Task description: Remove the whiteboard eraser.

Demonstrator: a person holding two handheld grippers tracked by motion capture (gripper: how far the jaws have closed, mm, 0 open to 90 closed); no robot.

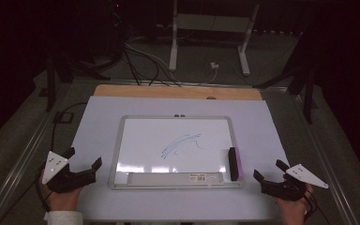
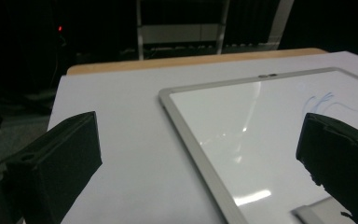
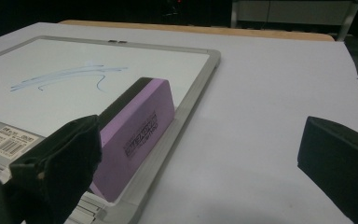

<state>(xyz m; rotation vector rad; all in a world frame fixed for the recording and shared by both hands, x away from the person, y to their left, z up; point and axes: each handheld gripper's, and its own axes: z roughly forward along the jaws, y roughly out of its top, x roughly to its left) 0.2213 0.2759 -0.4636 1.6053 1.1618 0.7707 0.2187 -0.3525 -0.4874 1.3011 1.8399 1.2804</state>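
Note:
A silver-framed whiteboard [image 1: 122,140] [image 2: 191,130] [image 3: 200,79] lies flat on a white sheet, with blue marker scribbles [image 1: 183,143] [image 3: 70,74] [image 2: 321,100] near its middle. A purple eraser with a black top [image 1: 235,163] [image 3: 137,135] stands on edge along the board's right side. My left gripper [image 1: 83,158] [image 2: 196,154] rests open just left of the board's lower left corner, nothing between its jaws. To the right of the board's lower right corner my right gripper [image 1: 269,170] [image 3: 205,158] is open and empty, the eraser just ahead of its left jaw.
A grey tray [image 1: 176,178] with a barcode label runs along the board's near edge. The white sheet [image 1: 267,126] covers a wooden tabletop [image 1: 178,91]. Beyond the table are cables [image 1: 140,61] and a white stand [image 1: 211,28] on a dark floor.

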